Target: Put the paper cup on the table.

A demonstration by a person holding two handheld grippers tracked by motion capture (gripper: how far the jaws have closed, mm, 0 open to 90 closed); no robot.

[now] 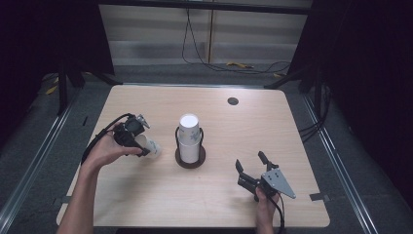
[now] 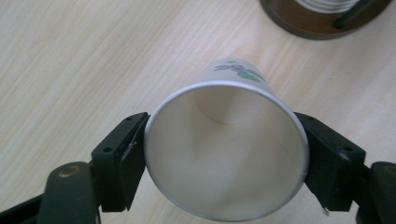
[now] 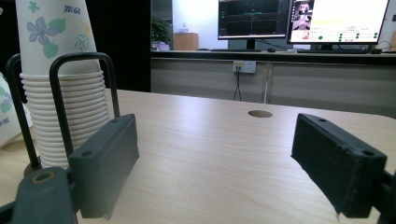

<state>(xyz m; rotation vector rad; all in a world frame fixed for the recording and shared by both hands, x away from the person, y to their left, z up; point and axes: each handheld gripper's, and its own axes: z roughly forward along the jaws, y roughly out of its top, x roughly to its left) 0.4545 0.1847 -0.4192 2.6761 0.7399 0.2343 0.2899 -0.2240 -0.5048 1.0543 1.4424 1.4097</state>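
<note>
A white paper cup [image 1: 152,148] with a flower print lies tilted between the jaws of my left gripper [image 1: 145,142], left of the table's middle. In the left gripper view its open mouth [image 2: 224,177] faces the camera. Both pads [image 2: 133,154] touch the rim on either side, with my left gripper [image 2: 226,140] shut on it. A stack of like cups [image 1: 189,135] stands upside down in a black wire holder [image 1: 190,161] at the centre, and shows at the left of the right gripper view [image 3: 60,93]. My right gripper [image 1: 249,160] rests at the front right, open with nothing between its jaws [image 3: 215,154].
A round cable hole [image 1: 233,101] sits in the table near the far edge, right of centre. Cables lie on the floor beyond the table [image 1: 234,63]. Monitors [image 3: 303,18] stand on a desk behind it. Bare tabletop lies between the holder and the right gripper.
</note>
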